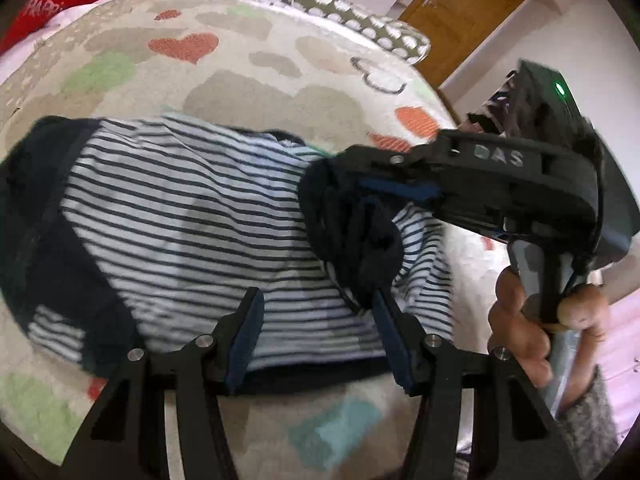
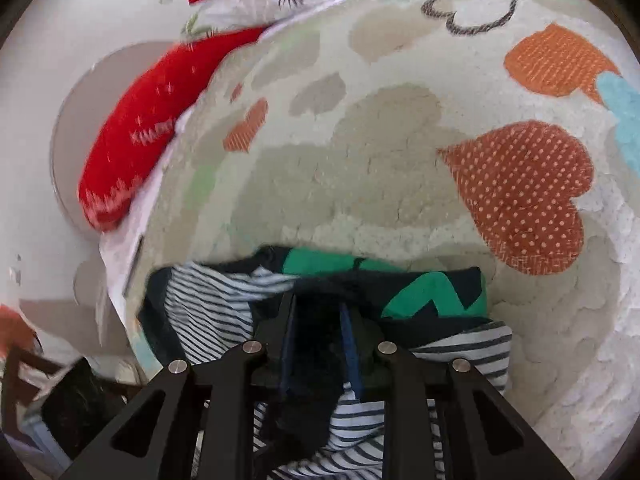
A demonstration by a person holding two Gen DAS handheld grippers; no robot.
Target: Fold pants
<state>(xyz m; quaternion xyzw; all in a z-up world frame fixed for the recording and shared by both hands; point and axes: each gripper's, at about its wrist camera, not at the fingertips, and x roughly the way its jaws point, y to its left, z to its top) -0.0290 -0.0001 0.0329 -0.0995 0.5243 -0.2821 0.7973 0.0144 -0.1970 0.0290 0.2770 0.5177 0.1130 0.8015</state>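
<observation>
Navy-and-white striped pants (image 1: 180,208) with dark trim lie on a bed blanket printed with hearts (image 1: 248,92). My left gripper (image 1: 316,296) hovers open above the near edge of the pants, its pads not pressing the cloth. From the right, held by a hand (image 1: 532,320), comes my right gripper (image 1: 352,200), shut on a bunch of the pants' dark fabric and lifting it. In the right wrist view that gripper (image 2: 316,312) pinches the dark fold, striped cloth (image 2: 208,304) around it. A dark piece with green shapes (image 2: 432,288) lies just beyond; I cannot tell whether it belongs to the pants.
A red pillow (image 1: 60,0) (image 2: 140,132) and a dotted pillow (image 1: 360,16) sit at the head of the bed. A wooden door (image 1: 460,12) stands beyond the bed's far corner. The bed's edge drops off at the left of the right wrist view.
</observation>
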